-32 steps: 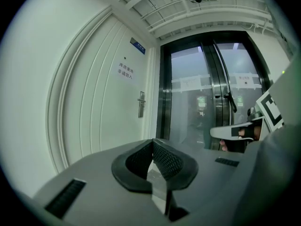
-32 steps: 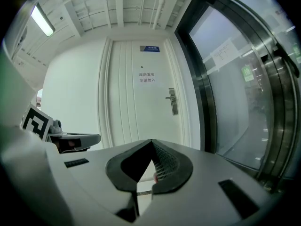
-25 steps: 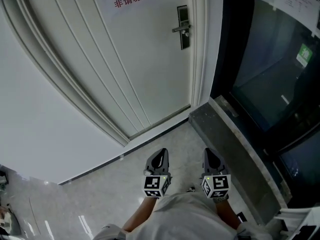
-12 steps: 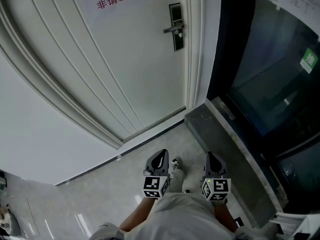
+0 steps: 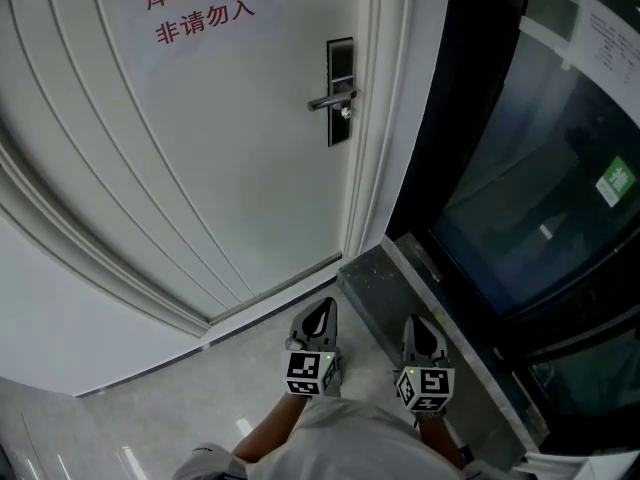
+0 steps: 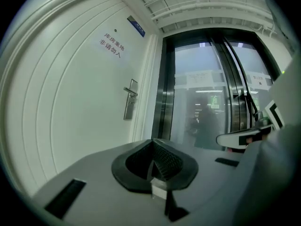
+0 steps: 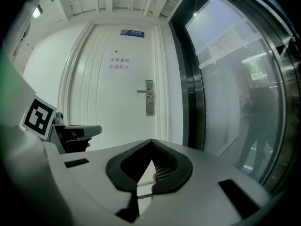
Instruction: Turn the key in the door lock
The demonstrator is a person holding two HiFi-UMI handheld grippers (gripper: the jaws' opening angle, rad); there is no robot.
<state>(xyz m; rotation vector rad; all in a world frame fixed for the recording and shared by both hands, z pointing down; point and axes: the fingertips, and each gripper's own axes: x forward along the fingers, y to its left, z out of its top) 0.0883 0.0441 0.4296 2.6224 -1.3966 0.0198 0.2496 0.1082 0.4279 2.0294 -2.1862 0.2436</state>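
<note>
Both pairs of jaws are shut tight with nothing in them. The left gripper (image 5: 322, 306) and right gripper (image 5: 415, 322) hang side by side, low over the floor (image 5: 230, 368). The key (image 5: 345, 113) sits just under the handle (image 5: 326, 101), near the right edge of the door (image 5: 220, 168), far from both. A stone ledge (image 5: 378, 276) runs right beside the right gripper.

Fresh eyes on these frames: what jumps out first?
The red lettering at the top of the white door catches the eye first, then the dark lock plate with its lever handle at the door's right edge. Low in the head view, the left gripper and right gripper hang side by side, jaws together, well short of the door. Dark glass fills the right.
</note>
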